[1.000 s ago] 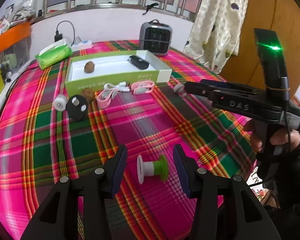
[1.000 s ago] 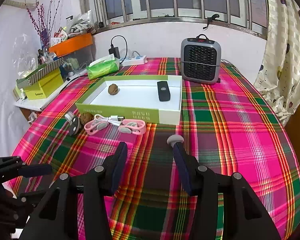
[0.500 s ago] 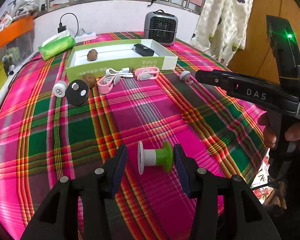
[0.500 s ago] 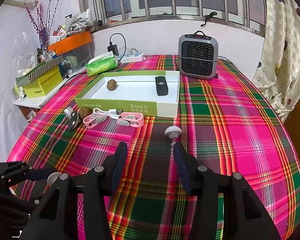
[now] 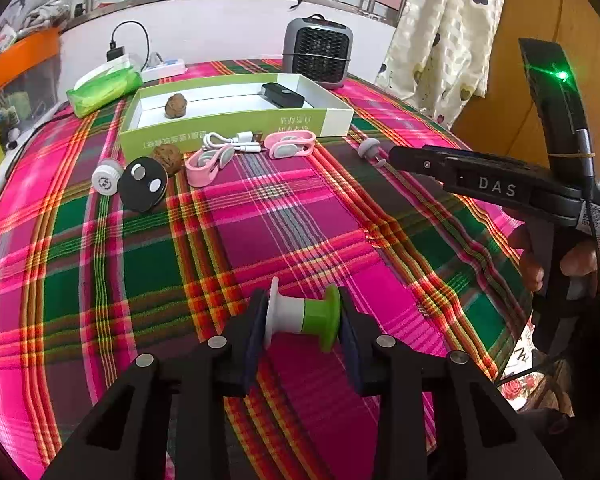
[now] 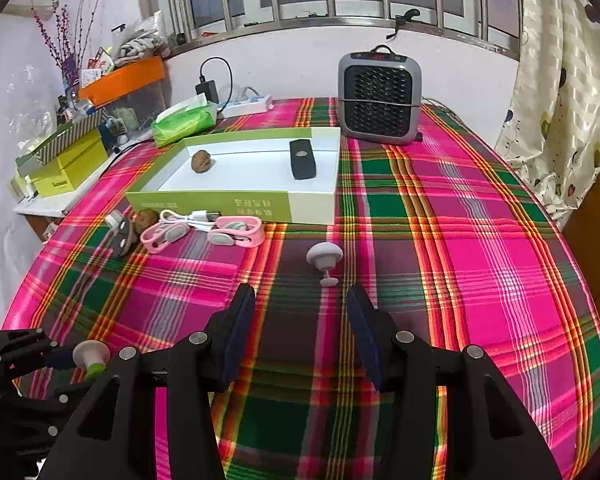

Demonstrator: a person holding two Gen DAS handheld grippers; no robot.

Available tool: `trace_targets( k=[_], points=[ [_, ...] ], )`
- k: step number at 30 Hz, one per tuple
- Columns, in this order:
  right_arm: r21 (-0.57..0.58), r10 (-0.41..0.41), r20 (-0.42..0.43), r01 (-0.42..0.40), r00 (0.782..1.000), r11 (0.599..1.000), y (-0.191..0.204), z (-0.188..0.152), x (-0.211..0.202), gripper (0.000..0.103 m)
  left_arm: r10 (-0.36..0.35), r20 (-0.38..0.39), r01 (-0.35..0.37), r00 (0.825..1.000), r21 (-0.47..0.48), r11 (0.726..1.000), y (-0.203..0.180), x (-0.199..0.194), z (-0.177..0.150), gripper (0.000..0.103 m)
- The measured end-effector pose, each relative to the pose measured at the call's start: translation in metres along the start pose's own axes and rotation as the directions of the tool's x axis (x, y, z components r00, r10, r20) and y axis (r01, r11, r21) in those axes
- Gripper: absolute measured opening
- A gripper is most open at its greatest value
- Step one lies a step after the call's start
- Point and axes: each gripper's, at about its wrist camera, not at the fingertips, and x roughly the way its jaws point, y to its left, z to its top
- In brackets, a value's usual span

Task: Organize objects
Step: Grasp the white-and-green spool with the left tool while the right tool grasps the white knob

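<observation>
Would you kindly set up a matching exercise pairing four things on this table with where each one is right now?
Things:
1. green and white spool
2. black remote
3. grey knob
4. tissue pack

Places:
A. inside the green tray
B. on the cloth just ahead of the open right gripper
C. behind the tray, near the wall
D. clamped between the pads of the left gripper, whose jaws have just been closing

Pairs: 1-D, 2-A, 3-B, 4-C

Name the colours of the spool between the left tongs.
White and green spool; clearest in the left wrist view.
</observation>
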Motion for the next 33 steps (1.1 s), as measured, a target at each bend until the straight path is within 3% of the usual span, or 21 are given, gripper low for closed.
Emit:
trace_targets(
  k=[12, 25, 33],
  points=[
    [-0.035, -0.053, -0.061, 0.051, 0.997, 0.998, -0.010, 0.017, 0.035, 0.049, 0.015, 0.003, -0.015, 1.000, -0.046, 0.999, 0.022, 0.021, 0.031, 0.032],
    [-0.048, -0.029, -0.104, 0.024, 0.994, 0.999, -0.009, 0.024, 0.055, 0.049, 0.014, 0.000, -0.014, 1.000, -0.055, 0.998, 0.028, 0.042, 0.055, 0.032],
    [-0.050, -0.028, -0.127, 0.022, 0.991, 0.999, -0.009, 0.025, 0.060, 0.033, 0.020, -0.001, -0.020, 1.000, -0.058, 0.998, 0.029, 0.047, 0.061, 0.032]
  ],
)
